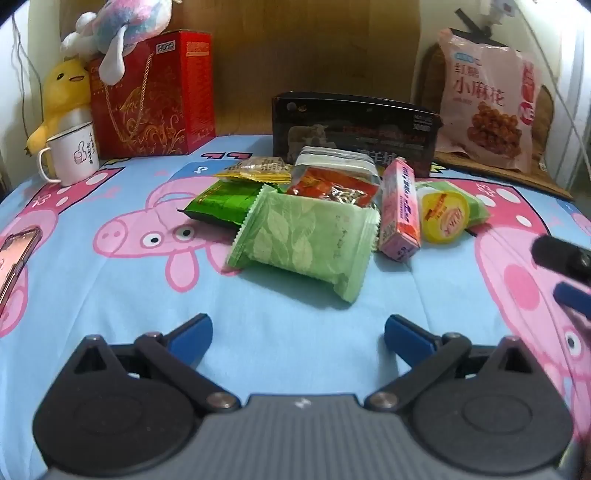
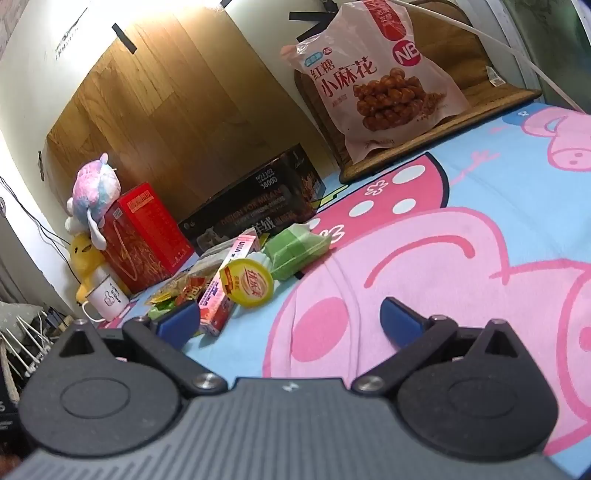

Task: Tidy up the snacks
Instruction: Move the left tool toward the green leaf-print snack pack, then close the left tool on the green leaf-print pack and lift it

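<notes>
A heap of snacks lies on the cartoon-pig bedsheet (image 1: 110, 288). In the left wrist view a pale green packet (image 1: 303, 243) is nearest, with a dark green packet (image 1: 225, 201), a yellow sachet (image 1: 258, 170), a red clear-wrapped pack (image 1: 332, 184), a pink stick box (image 1: 400, 208) and a yellow-lidded cup (image 1: 443, 218) behind it. My left gripper (image 1: 297, 334) stands open and empty, short of the pale green packet. My right gripper (image 2: 290, 319) is also open and empty, just right of the pink box (image 2: 221, 299) and the yellow-lidded cup (image 2: 246, 282). Its tips (image 1: 565, 273) show at the right edge.
At the back stand a black box (image 1: 354, 129), a red gift bag (image 1: 147, 96) topped by a plush toy (image 1: 122, 29), a yellow plush (image 1: 62, 96) and a white mug (image 1: 74, 155). A large pink snack bag (image 2: 376, 77) leans on a brown mat. A phone (image 1: 14, 254) lies left.
</notes>
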`<state>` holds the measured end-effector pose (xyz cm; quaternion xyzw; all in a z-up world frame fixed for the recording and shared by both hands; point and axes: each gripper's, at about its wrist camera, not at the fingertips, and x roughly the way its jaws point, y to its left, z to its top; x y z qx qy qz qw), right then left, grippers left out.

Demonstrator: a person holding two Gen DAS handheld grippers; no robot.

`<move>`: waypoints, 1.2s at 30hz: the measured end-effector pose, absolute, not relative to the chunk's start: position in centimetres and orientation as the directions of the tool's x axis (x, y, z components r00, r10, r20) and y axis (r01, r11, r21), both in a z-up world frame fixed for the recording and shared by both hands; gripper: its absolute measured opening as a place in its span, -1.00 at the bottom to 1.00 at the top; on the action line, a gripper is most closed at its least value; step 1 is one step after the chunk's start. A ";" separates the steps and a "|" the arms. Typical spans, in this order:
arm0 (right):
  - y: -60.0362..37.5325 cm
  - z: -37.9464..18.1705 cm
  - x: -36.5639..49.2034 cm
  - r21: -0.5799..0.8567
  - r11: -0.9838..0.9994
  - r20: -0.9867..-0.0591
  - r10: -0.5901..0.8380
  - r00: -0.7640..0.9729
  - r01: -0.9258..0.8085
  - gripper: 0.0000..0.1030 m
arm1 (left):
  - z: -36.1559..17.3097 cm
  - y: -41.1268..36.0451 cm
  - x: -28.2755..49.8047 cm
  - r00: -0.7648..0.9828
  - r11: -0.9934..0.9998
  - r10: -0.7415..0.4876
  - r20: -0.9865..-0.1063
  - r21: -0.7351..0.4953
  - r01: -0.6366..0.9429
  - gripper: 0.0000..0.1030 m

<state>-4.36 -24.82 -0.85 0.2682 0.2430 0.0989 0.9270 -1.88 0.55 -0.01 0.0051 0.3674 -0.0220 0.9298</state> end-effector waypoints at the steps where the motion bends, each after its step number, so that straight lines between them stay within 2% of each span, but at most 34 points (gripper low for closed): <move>1: -24.8 -0.9 -4.3 0.538 0.841 -0.402 0.310 0.862 -0.052 1.00 | 0.0 0.6 -2.1 0.732 0.998 -0.041 -0.681 -0.001 0.055 1.00; 6: -23.2 -0.6 -4.2 0.477 0.875 -0.433 0.311 0.846 -0.077 1.00 | 0.1 2.2 -3.0 0.743 0.991 -0.129 -0.656 -0.069 0.111 1.00; 8: -22.7 -0.5 -4.0 0.465 0.877 -0.438 0.343 0.831 -0.116 0.86 | 0.1 3.1 -3.2 0.749 0.986 -0.164 -0.641 -0.087 0.142 1.00; 12: -21.1 -0.3 -3.0 0.468 0.856 -0.459 0.448 0.767 -0.219 0.40 | 0.9 5.2 -3.1 0.801 0.993 -0.108 -0.589 -0.023 0.117 0.99; 15: -19.2 0.0 -2.2 0.435 0.849 -0.488 0.501 0.714 -0.299 0.24 | 2.2 7.2 -2.1 0.827 0.995 -0.101 -0.553 -0.035 0.098 0.98; 19: -16.4 0.6 -1.4 0.359 0.842 -0.519 0.538 0.664 -0.402 0.21 | 3.0 9.4 0.6 0.787 0.979 -0.198 -0.585 -0.164 0.125 0.70; 22: -14.5 0.7 -0.4 0.298 0.836 -0.554 0.545 0.629 -0.461 0.21 | 2.3 9.7 2.4 0.746 0.962 -0.259 -0.613 -0.234 0.141 0.28; 25: -12.8 0.9 0.5 0.240 0.823 -0.576 0.547 0.607 -0.514 0.21 | 1.2 9.7 3.9 0.694 0.933 -0.335 -0.638 -0.326 0.150 -0.08; 26: -12.3 0.9 0.8 0.215 0.821 -0.583 0.542 0.605 -0.529 0.21 | 0.9 9.7 4.4 0.675 0.924 -0.356 -0.647 -0.353 0.149 -0.14; 27: -12.0 0.8 1.1 0.190 0.821 -0.591 0.533 0.606 -0.538 0.18 | 0.5 9.6 4.6 0.661 0.912 -0.379 -0.648 -0.381 0.150 -0.21; 28: -11.6 0.6 1.5 0.172 0.822 -0.596 0.526 0.606 -0.544 0.02 | 0.4 9.5 4.5 0.656 0.903 -0.398 -0.641 -0.402 0.155 -0.32; 29: -11.3 0.5 1.8 0.163 0.820 -0.601 0.523 0.605 -0.548 -0.10 | 0.5 9.2 4.3 0.651 0.899 -0.407 -0.641 -0.405 0.165 -0.39; 30: -11.2 0.6 1.9 0.154 0.817 -0.601 0.524 0.603 -0.555 -0.34 | 0.8 9.0 3.9 0.651 0.901 -0.405 -0.641 -0.399 0.168 -0.44; 32: -11.1 0.9 1.7 0.154 0.808 -0.594 0.536 0.600 -0.569 -0.48 | 1.5 8.7 2.8 0.657 0.900 -0.413 -0.631 -0.394 0.188 -0.51; 36: -12.0 2.4 1.3 0.156 0.805 -0.546 0.552 0.629 -0.572 -0.51 | 3.8 7.9 2.6 0.690 0.897 -0.424 -0.587 -0.380 0.227 -0.51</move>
